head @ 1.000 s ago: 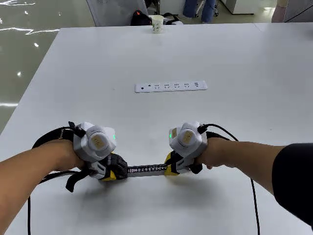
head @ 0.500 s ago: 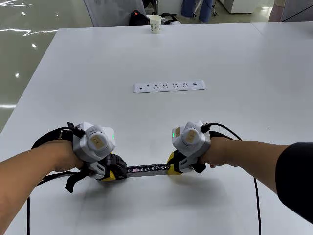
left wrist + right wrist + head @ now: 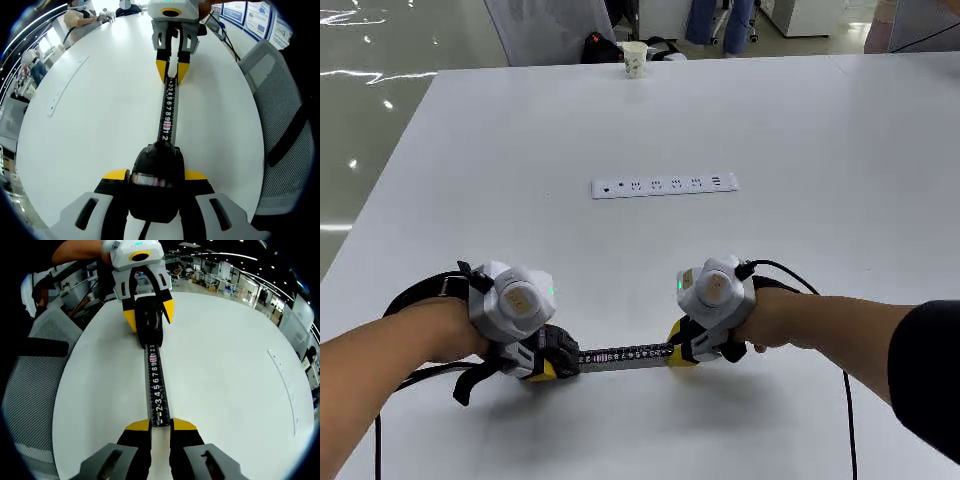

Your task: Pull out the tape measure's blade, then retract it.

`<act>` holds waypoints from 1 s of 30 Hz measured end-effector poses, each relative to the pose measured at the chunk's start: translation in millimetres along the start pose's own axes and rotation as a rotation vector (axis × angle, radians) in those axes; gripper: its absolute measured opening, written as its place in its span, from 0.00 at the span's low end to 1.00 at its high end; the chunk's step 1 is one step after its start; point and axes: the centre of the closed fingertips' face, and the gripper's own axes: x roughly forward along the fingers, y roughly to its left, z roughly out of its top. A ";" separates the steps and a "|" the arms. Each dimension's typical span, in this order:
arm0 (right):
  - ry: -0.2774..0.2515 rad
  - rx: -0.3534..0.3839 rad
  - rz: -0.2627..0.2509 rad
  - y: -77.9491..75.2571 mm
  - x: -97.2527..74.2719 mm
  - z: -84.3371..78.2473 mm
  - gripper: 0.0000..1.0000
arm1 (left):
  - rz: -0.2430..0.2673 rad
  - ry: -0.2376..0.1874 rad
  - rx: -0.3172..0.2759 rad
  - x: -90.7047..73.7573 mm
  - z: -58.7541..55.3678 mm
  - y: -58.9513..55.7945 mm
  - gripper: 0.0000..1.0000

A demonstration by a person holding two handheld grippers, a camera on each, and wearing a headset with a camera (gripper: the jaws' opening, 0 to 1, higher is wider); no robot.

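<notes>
The black tape measure case (image 3: 156, 177) is held in my left gripper (image 3: 156, 175), whose yellow-tipped jaws are shut on its sides. In the head view the case (image 3: 558, 349) sits low at the near left. Its blade (image 3: 625, 354) runs right, just above the white table (image 3: 620, 110), to my right gripper (image 3: 678, 352). In the right gripper view the numbered blade (image 3: 155, 386) stretches from the case (image 3: 149, 320) to my right gripper (image 3: 160, 426), shut on the blade's end. The left gripper view shows the blade (image 3: 167, 111) reaching the other gripper (image 3: 172, 74).
A white power strip (image 3: 664, 185) lies flat in the middle of the table. A paper cup (image 3: 634, 58) stands at the far edge. A black cable (image 3: 835, 390) trails from the right gripper over the near right. A mesh chair (image 3: 280, 125) stands close to the table's near edge.
The two grippers stand slightly farther apart, so a little more blade shows between them. The head camera has shifted, moving the whole scene lower in the picture.
</notes>
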 end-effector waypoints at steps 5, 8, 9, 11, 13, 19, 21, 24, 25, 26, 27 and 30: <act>0.003 0.003 -0.002 -0.1 -2.1 -2.5 0.10 | -0.001 -0.003 -0.003 -0.1 0.2 0.3 0.34; 0.006 -0.001 -0.002 -0.2 -3.1 -4.1 0.10 | 0.001 -0.002 -0.003 -0.1 0.3 0.7 0.34; 0.006 0.000 -0.002 -0.1 -3.5 -4.5 0.10 | 0.001 -0.001 -0.002 0.0 0.3 0.8 0.34; 0.006 0.003 -0.001 -0.3 -4.4 -5.5 0.10 | -0.001 -0.001 -0.002 0.1 0.3 1.1 0.34; 0.006 0.004 -0.002 -0.1 -5.1 -6.4 0.10 | -0.001 -0.002 -0.002 0.1 0.3 1.2 0.34; 0.009 0.008 -0.002 -0.7 -5.3 -9.5 0.10 | -0.001 -0.003 -0.005 0.4 0.5 1.1 0.34; 0.013 0.006 -0.003 -1.1 -6.2 -10.8 0.09 | -0.002 -0.002 -0.005 0.5 0.2 0.9 0.34; 0.017 0.006 -0.004 -1.2 -7.0 -13.0 0.09 | -0.004 0.002 -0.003 0.8 0.1 0.7 0.34; 0.018 0.006 -0.005 -1.1 -7.3 -13.7 0.09 | -0.004 0.002 -0.002 0.7 0.3 0.6 0.34; 0.020 0.005 -0.005 -1.3 -7.5 -14.6 0.10 | -0.004 0.001 -0.002 0.7 0.3 0.6 0.34; 0.022 0.005 -0.006 -1.3 -7.8 -15.5 0.10 | -0.004 0.001 -0.003 0.7 0.3 0.7 0.34; 0.024 0.007 -0.009 -1.8 -8.7 -18.0 0.10 | -0.004 0.001 -0.002 0.7 0.3 0.8 0.34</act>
